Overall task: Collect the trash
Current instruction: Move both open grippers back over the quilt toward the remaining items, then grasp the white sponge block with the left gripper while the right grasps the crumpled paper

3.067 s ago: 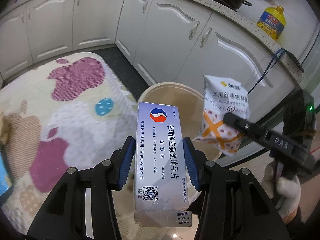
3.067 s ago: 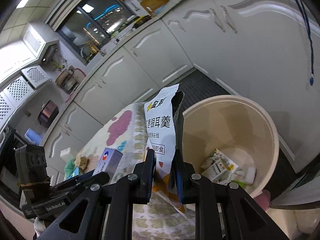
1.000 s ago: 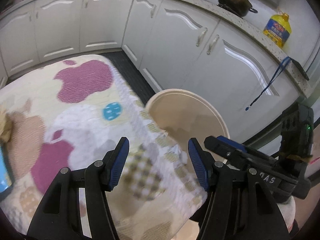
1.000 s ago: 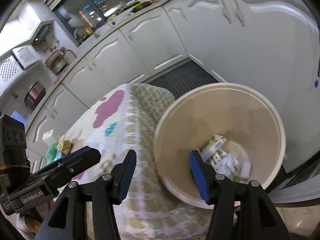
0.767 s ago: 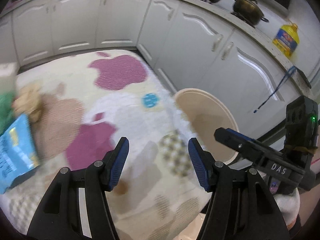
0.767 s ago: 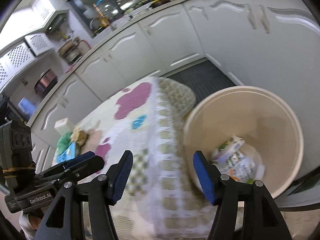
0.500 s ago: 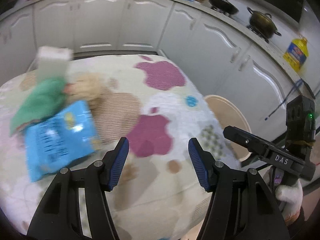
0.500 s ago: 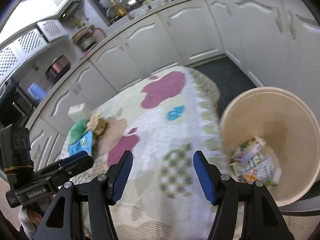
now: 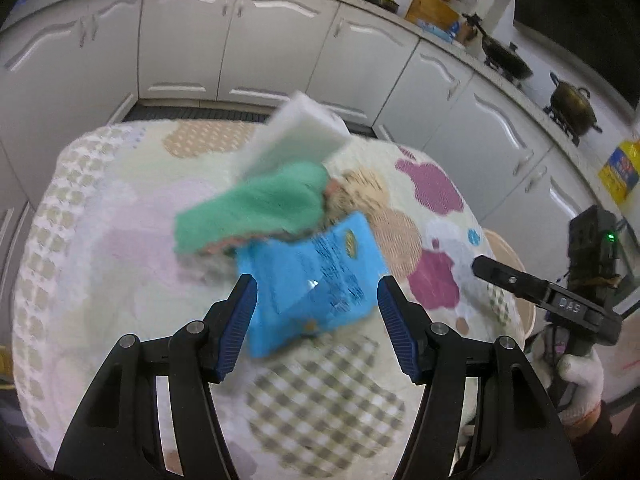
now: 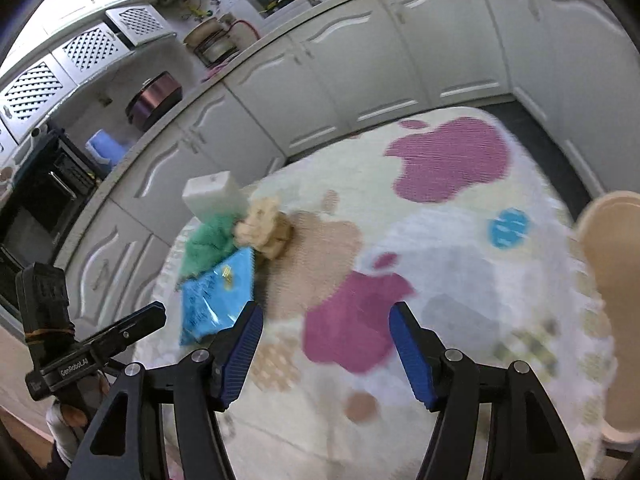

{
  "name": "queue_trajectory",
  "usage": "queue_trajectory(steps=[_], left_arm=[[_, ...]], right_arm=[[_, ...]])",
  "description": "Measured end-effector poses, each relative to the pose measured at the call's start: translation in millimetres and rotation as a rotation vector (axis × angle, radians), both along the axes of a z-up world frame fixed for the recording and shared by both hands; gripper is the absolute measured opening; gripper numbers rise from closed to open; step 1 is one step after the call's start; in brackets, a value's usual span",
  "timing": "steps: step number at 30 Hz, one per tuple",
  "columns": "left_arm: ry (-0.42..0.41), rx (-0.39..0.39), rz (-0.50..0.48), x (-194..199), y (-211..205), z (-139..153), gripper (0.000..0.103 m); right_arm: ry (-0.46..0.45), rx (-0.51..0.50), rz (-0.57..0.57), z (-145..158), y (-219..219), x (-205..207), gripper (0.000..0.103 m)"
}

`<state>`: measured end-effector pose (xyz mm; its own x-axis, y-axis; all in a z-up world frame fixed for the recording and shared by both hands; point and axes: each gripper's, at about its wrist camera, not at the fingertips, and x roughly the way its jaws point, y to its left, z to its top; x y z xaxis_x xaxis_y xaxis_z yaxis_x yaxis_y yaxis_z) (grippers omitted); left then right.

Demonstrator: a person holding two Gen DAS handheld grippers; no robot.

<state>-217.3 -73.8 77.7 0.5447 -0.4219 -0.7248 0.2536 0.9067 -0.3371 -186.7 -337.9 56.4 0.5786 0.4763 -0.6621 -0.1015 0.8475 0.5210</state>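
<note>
A blue packet (image 9: pixel 312 276) lies on the patterned tablecloth (image 9: pixel 120 260), just beyond my left gripper (image 9: pixel 316 284), which is open with nothing between its pads. Behind the packet sit a green cloth (image 9: pixel 256 208), a white block (image 9: pixel 296 136) and a beige crumpled wad (image 9: pixel 352 192). My right gripper (image 10: pixel 326 320) hovers over the cloth's purple patch, its jaws opening and empty. The packet (image 10: pixel 216 300) lies to its left, near the left gripper (image 10: pixel 156 314). The beige trash bin (image 10: pixel 612 260) stands at the table's right edge.
White kitchen cabinets (image 9: pixel 272 40) curve round behind the table. Pots (image 9: pixel 572 100) and a yellow oil bottle (image 9: pixel 620 168) stand on the counter. A gloved hand (image 9: pixel 580 372) holds the right gripper (image 9: pixel 478 266) at the table's right side.
Three seconds ago each gripper held a packet over the bin; both are empty now. In the last second both swung away from the bin toward the pile with the blue packet.
</note>
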Motion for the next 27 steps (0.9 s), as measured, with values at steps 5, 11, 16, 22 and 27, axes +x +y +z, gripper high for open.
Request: queue_trajectory(steps=[5,11,16,22,27], left_arm=[[-0.043,-0.032,-0.012,25.3,20.9,10.8,0.069],[-0.067,-0.036,-0.074,72.5,31.4,13.9,0.074],[-0.113,0.025,-0.197,102.8,19.4,11.6,0.075],[-0.092,0.045,-0.286,132.6,-1.6,-1.2,0.074],[-0.068,0.007,-0.314,147.5,-15.4,-7.6,0.070]], right_arm=[[0.005,0.062,0.038,0.0,26.4,38.5,0.068],[0.013,0.078,0.072,-4.9,53.9,76.3,0.068],[0.035,0.096,0.076,-15.0,59.9,98.5,0.068],[0.014,0.090,0.106,-18.1,65.4,108.6,0.047],[0.008,0.089,0.128,-21.2,66.8,104.6,0.025]])
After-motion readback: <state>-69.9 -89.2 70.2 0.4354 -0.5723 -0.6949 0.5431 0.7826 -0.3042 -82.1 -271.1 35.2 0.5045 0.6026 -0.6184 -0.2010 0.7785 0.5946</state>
